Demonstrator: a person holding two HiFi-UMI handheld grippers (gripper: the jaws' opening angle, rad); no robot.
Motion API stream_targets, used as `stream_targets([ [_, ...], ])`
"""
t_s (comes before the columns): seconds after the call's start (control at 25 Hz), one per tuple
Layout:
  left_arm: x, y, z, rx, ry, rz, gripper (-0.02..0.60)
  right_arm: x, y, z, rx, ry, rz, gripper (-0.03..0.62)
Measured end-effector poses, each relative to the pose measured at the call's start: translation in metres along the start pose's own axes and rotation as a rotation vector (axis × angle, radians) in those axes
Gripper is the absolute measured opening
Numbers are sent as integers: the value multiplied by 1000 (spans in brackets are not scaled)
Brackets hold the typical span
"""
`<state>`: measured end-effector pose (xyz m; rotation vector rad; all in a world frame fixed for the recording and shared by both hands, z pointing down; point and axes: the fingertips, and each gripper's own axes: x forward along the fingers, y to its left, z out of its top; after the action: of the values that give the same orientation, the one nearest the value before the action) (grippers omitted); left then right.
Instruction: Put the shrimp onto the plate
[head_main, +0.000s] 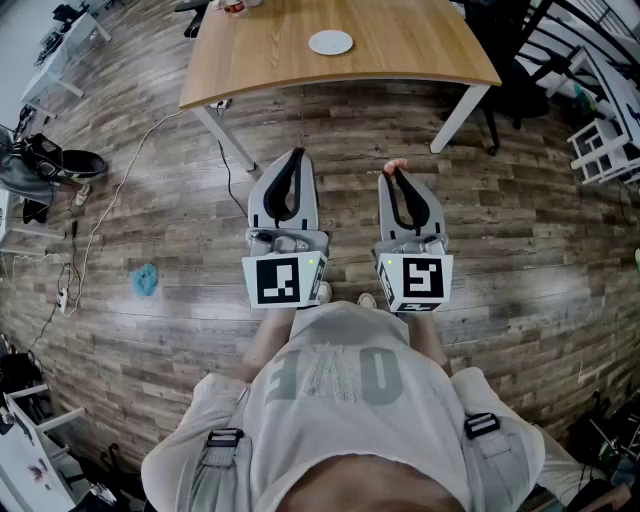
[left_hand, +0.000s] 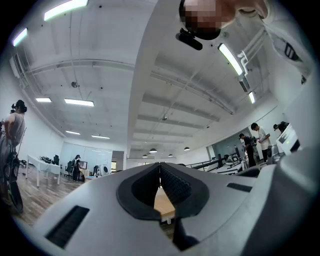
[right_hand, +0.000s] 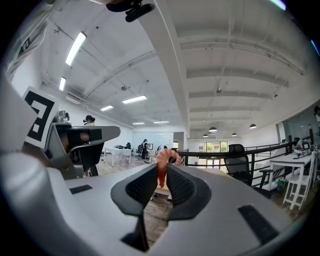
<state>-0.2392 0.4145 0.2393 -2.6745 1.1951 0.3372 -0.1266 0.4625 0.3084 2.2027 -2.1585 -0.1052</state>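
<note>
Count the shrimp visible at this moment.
1. The shrimp is pinched in the jaws of the right gripper; none shows on the plate, though others may be out of view.

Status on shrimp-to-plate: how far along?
Done: the pickup. The right gripper is shut on the shrimp, held in the air.
In hand: the carry. The person stands back from the table, and the white plate on it is bare.
Left: reach the table, set the shrimp on the plate, release.
The left gripper is shut and empty.
</note>
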Motion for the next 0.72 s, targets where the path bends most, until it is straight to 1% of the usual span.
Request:
stream_targets([
  [0.28,-4,4,2,-4,4,18,9,-6,-4,3,3,-9,-10,64],
  [0.44,-2,-2,5,8,3,25,9,-12,-11,7,-12,-30,14,64],
  [0.56,-2,-6,4,14,4,44,9,-21,-21,10,-8,-63,17,64],
  [0.72,-3,-17,0,26,11,78,9,-33,-43,1,19,-54,16,64],
])
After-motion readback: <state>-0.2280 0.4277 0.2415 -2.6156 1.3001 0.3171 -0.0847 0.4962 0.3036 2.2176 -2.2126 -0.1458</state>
